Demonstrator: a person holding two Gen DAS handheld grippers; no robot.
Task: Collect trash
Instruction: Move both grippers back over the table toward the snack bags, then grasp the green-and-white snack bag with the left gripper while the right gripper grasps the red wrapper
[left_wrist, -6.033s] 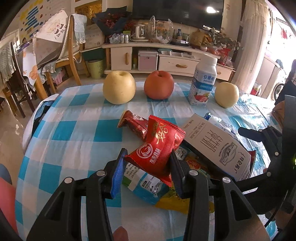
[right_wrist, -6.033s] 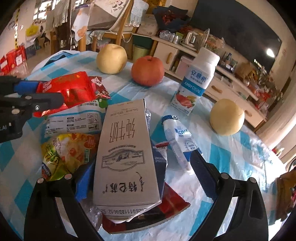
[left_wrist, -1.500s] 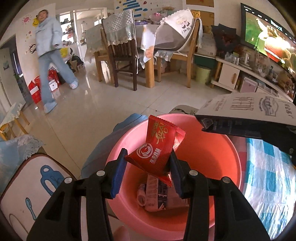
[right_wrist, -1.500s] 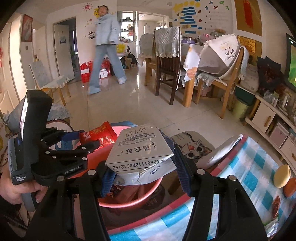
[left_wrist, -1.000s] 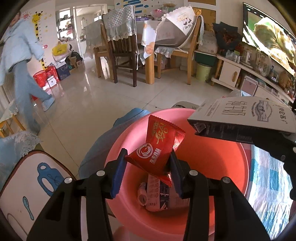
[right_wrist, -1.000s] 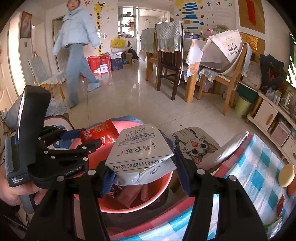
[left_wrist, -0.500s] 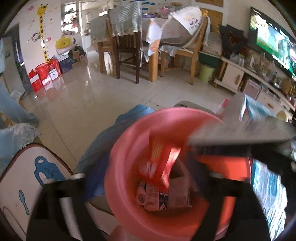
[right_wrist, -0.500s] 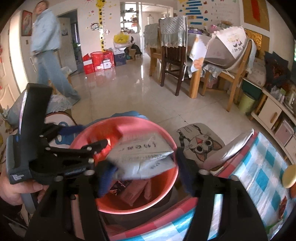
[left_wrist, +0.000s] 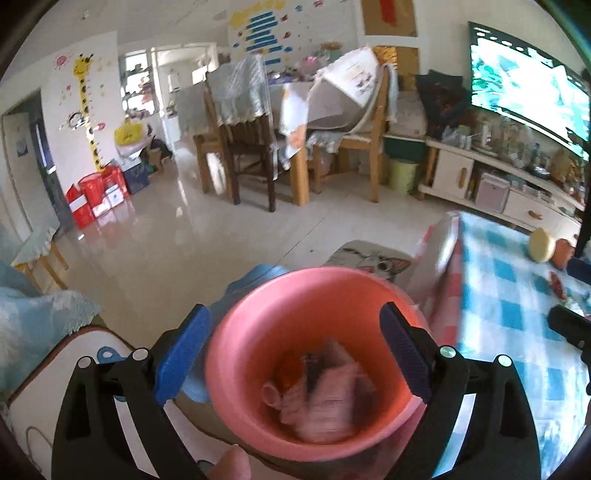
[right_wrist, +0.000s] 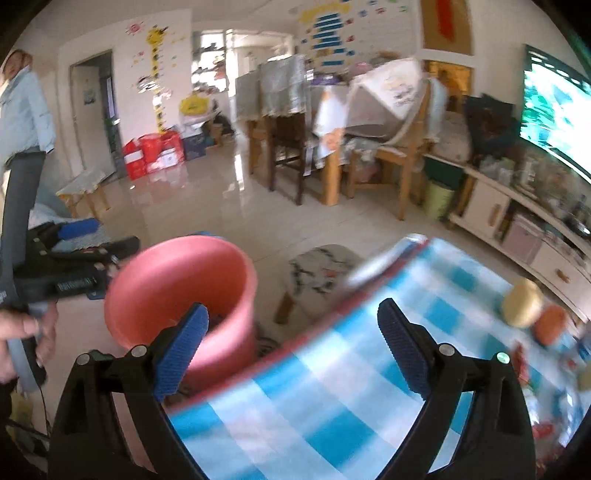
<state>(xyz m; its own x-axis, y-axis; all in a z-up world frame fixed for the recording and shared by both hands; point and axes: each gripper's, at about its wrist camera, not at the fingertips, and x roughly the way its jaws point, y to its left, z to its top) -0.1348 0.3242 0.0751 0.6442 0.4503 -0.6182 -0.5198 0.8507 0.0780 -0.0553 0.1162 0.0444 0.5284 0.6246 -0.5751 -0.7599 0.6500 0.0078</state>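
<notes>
A pink bucket (left_wrist: 258, 321) stands on the floor beside the table and holds a blurred heap of wrappers and a carton (left_wrist: 321, 395). My left gripper (left_wrist: 295, 354) is open and empty right above the bucket's mouth. My right gripper (right_wrist: 291, 354) is open and empty over the edge of the blue-checked tablecloth (right_wrist: 332, 406), with the bucket (right_wrist: 177, 280) to its left. More trash (right_wrist: 517, 362) lies blurred at the table's far right.
A pear (right_wrist: 522, 302) and an apple (right_wrist: 552, 325) sit on the table. A cat-print stool (right_wrist: 321, 269) stands next to the bucket. Chairs and a dining table (right_wrist: 332, 147) stand behind. A person (right_wrist: 22, 122) stands at the far left.
Both grippers opened: the red snack packet and the white carton dropped into the bucket. The right gripper has swung right, back over the table edge.
</notes>
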